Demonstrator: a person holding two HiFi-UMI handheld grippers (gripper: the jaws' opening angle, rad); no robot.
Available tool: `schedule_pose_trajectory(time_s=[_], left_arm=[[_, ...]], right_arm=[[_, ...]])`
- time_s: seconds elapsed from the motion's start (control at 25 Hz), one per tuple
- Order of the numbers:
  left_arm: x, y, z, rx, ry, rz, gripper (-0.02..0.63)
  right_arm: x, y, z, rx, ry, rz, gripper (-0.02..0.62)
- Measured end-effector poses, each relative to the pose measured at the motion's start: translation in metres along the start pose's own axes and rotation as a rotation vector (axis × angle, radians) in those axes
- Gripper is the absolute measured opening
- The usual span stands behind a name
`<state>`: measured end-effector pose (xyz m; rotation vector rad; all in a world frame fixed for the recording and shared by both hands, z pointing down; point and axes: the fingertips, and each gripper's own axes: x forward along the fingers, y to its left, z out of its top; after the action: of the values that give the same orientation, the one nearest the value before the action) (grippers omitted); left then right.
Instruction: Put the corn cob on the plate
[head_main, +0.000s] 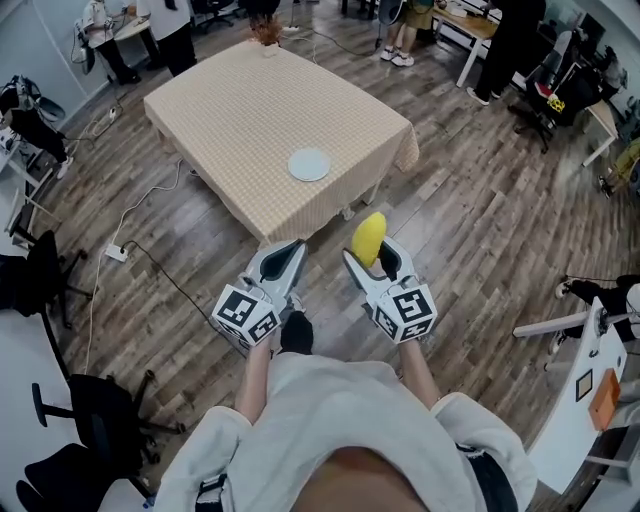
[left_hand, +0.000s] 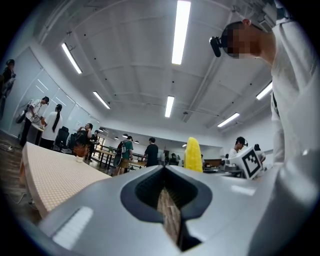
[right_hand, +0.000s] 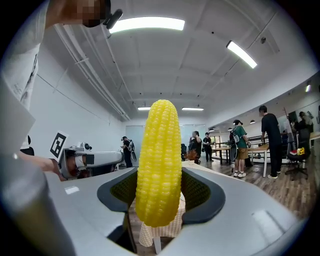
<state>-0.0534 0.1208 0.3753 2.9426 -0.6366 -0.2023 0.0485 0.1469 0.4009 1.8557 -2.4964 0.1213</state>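
Note:
A yellow corn cob (head_main: 369, 238) stands upright between the jaws of my right gripper (head_main: 368, 262), which is shut on its lower half; in the right gripper view the corn cob (right_hand: 159, 165) fills the middle. My left gripper (head_main: 288, 252) is beside it, jaws together and nothing in them. A small white plate (head_main: 309, 164) lies near the front edge of the table (head_main: 250, 100), which has a beige checked cloth. Both grippers hang over the wooden floor, short of the table. From the left gripper view the corn cob (left_hand: 193, 155) shows to the right.
A white power strip (head_main: 116, 253) and its cable lie on the floor at the left. Black office chairs (head_main: 95, 420) stand at lower left and white equipment (head_main: 590, 390) at the right. Several people stand beyond the table.

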Motion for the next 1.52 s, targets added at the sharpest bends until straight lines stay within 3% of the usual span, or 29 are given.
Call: schedule_pose_trajectory(time_s=[0.28, 0.88, 1.2, 1.52], left_arm=[[0.024, 0.084, -0.001, -0.032, 0.019, 0.011, 0.008], [0.085, 0.251, 0.048, -0.019, 0.014, -0.047, 0.008], [0.107, 0.279, 0.041, -0.042, 0.044, -0.077, 0.008], [0.127, 0.294, 0.035, -0.045, 0.058, -0.044, 0.008]], right_arm=[[0.084, -0.015, -0.003, 0.01, 0.034, -0.002, 0.256], [0.256, -0.047, 0.035, 0.015, 0.02, -0.057, 0.258], [0.289, -0.062, 0.028, 0.037, 0.05, -0.076, 0.258], [0.307, -0.083, 0.023, 0.051, 0.062, -0.051, 0.258]])
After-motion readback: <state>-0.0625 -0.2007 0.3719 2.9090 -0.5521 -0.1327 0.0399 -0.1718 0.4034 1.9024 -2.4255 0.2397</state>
